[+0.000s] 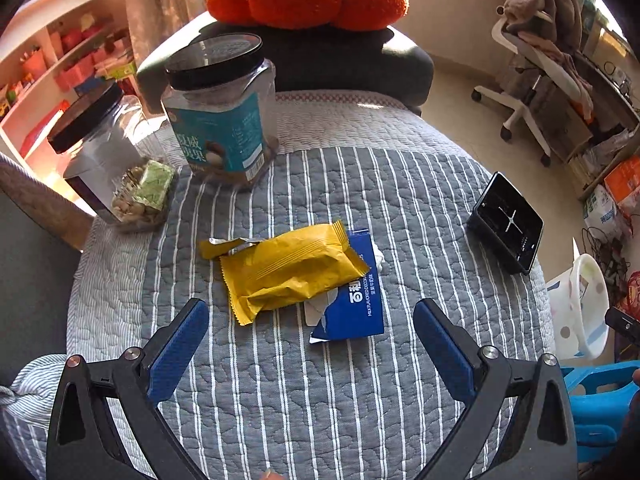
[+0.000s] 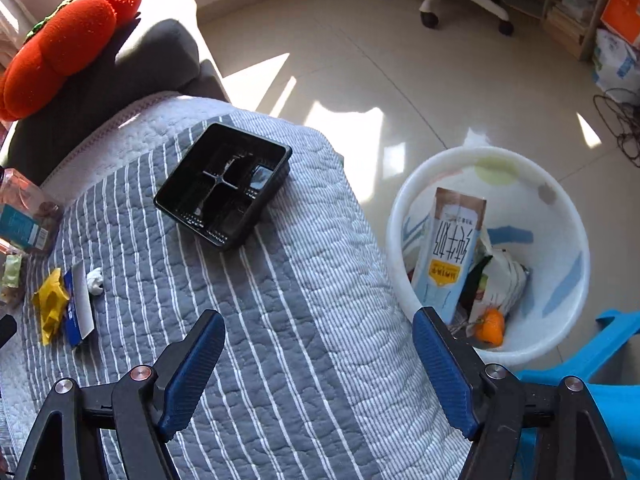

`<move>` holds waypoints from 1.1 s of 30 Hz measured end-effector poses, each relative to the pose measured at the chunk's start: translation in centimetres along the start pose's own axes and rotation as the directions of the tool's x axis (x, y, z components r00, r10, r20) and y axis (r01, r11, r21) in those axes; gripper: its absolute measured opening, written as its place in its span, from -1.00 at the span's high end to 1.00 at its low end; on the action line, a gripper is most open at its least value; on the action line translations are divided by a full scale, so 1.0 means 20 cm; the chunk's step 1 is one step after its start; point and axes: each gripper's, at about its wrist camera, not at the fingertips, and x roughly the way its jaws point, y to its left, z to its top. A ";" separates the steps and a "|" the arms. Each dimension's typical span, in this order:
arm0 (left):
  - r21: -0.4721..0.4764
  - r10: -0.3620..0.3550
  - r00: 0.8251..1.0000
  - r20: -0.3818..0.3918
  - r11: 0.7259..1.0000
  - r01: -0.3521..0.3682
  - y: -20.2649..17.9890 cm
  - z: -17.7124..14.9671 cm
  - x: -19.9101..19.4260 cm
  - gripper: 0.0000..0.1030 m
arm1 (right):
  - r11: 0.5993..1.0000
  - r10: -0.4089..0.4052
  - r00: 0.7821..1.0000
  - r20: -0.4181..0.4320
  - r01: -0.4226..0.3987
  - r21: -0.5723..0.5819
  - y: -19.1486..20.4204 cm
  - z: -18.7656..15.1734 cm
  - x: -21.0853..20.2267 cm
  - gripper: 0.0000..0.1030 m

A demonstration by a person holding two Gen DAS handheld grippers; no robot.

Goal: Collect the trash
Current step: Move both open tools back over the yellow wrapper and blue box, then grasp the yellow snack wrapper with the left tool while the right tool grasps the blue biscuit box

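- Left gripper (image 1: 312, 316) hangs spread and empty just short of the yellow wrapper (image 1: 288, 268), which lies on the blue packet (image 1: 352, 304).
- Right gripper (image 2: 318, 328), spread too, hovers over the quilt (image 2: 280, 320) — bin (image 2: 560, 216) beside it.
- Step in hand: probably reaching; next, close on the wrapper (thin, crinkly) and carry it binward.

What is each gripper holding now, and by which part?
Nothing is held. The left gripper and right gripper are both open and empty above the striped quilt.

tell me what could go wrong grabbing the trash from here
The yellow wrapper lies on top of the blue packet, so the open left gripper may lift only one. The small white wad beside them is easy to miss. The bin stands off the table's edge, so drops could miss it.
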 end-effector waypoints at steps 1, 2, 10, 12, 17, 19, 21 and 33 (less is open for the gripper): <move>-0.021 0.010 1.000 -0.016 1.000 -0.010 0.04 0.01 0.04 -1.00 | 1.000 -0.002 1.000 -0.005 0.002 -0.009 0.02 0.00 0.02 -0.57; -0.044 0.006 1.000 -0.027 0.999 -0.007 0.07 0.01 0.08 -1.00 | 1.000 -0.005 1.000 -0.010 0.005 -0.017 0.04 0.00 0.03 -0.57; 0.075 -0.034 0.999 0.019 0.997 0.032 0.16 0.15 0.19 -0.86 | 1.000 -0.010 0.999 -0.043 0.010 -0.001 0.05 0.01 0.11 -0.57; 0.288 -0.061 0.998 -0.006 0.956 0.060 0.07 0.15 0.21 -0.86 | 1.000 -0.007 0.999 -0.052 0.007 -0.006 0.05 0.01 0.12 -0.57; 0.672 0.006 0.999 -0.049 0.740 0.029 -0.12 0.07 0.29 -0.86 | 0.998 -0.035 0.997 -0.065 0.031 -0.060 0.08 0.02 0.15 -0.57; 0.746 0.028 0.998 -0.059 0.665 0.026 -0.15 0.04 0.34 -0.86 | 0.997 -0.042 0.996 -0.075 0.037 -0.072 0.09 0.02 0.17 -0.58; 0.772 0.042 0.996 -0.082 0.635 0.037 -0.16 0.04 0.40 -0.86 | 0.997 -0.042 0.995 -0.087 0.035 -0.073 0.09 0.02 0.19 -0.57; 0.423 -0.096 0.973 -0.211 0.888 0.179 0.06 0.14 0.56 -0.09 | 0.993 -0.058 0.992 -0.109 0.046 -0.111 0.22 0.02 0.28 -0.58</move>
